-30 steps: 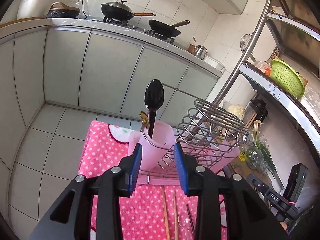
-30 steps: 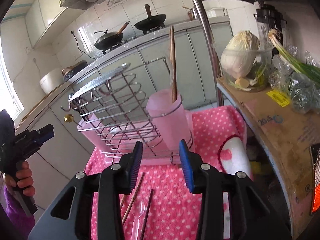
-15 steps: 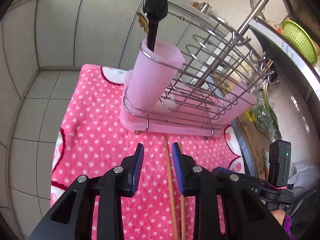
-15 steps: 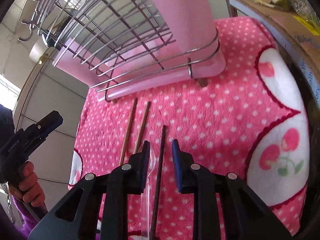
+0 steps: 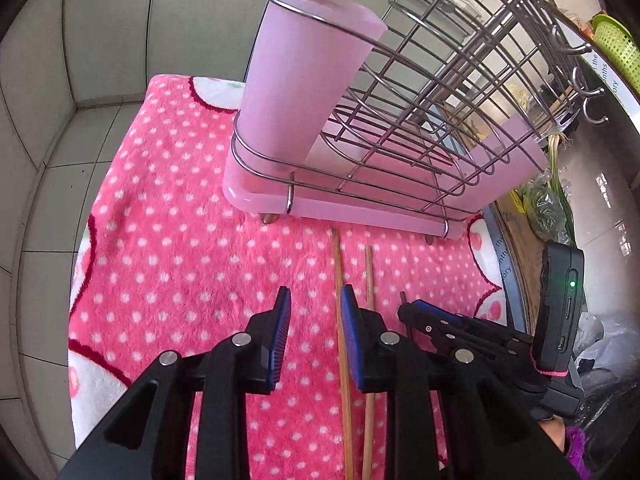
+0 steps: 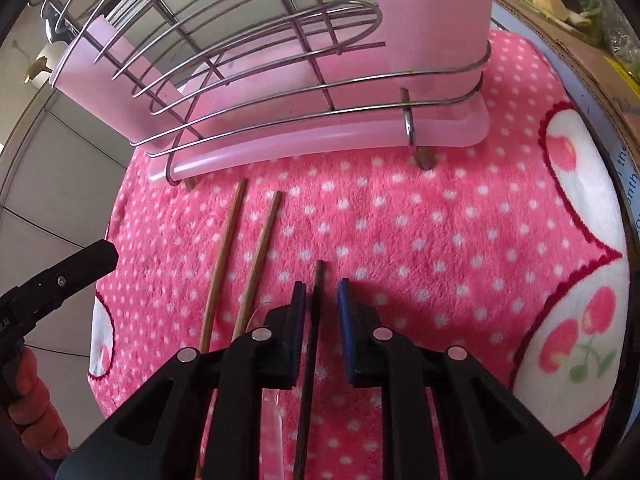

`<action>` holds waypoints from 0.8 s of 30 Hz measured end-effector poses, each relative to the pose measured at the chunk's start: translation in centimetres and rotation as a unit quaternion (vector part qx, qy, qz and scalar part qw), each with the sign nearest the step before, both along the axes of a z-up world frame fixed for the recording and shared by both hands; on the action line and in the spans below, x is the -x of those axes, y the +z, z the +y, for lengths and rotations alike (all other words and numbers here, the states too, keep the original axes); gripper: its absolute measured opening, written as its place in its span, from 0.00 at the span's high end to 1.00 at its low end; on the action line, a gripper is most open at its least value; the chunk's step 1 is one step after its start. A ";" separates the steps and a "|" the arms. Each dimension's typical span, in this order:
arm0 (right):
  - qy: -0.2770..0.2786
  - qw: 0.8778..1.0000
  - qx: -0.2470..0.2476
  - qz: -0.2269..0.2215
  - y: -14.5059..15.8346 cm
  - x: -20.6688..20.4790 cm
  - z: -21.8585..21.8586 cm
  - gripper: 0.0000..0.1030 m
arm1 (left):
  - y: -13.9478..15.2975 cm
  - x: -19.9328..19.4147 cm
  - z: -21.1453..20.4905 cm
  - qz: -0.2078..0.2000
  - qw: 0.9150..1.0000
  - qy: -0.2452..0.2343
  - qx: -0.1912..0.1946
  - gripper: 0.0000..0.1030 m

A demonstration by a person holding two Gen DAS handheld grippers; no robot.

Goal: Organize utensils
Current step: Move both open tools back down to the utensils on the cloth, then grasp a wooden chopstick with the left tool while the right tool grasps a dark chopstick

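Two hand-held grippers lowered over chopsticks on a pink polka-dot towel [image 5: 168, 240]

The left gripper [image 5: 314, 334], its jaws just narrowing, stands partly open with a light wooden chopstick [image 5: 340, 280] just inside its right pad, not gripped. The right gripper [image 6: 322, 312], also just closing, straddles a dark chopstick [image 6: 318, 288] with small gaps either side. A wire rack [image 5: 440, 100] with pink cups [image 5: 304, 80] stands just beyond the chopstick tips

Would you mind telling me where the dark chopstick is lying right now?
In the right wrist view the dark chopstick lies on the pink dotted towel, between the fingers of the right tongs, to the right of the two wooden chopsticks.
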State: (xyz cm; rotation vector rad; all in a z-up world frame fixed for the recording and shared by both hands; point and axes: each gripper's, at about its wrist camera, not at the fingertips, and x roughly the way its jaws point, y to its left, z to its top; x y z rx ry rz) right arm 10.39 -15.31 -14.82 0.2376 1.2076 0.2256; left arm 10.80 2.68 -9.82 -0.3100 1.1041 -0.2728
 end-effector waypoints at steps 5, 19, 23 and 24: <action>-0.005 1.000 0.000 -0.008 -0.3 -0.1 0.0 0.95 | -0.9 -1.2 -1.3 0.029 1.000 -0.009 -0.002 0.76; -0.059 0.997 -0.043 -0.021 0.8 0.2 -6.3 0.95 | -4.3 -4.9 -6.6 0.085 0.992 -0.049 -0.083 0.76; -0.059 0.997 -0.046 -0.017 0.4 -0.1 -6.8 0.95 | -5.4 -5.7 -7.7 0.105 0.989 -0.051 -0.089 0.76; -0.058 0.997 -0.046 -0.016 0.2 -0.1 -6.8 0.95 | -5.5 -5.7 -7.9 0.102 0.989 -0.050 -0.092 0.76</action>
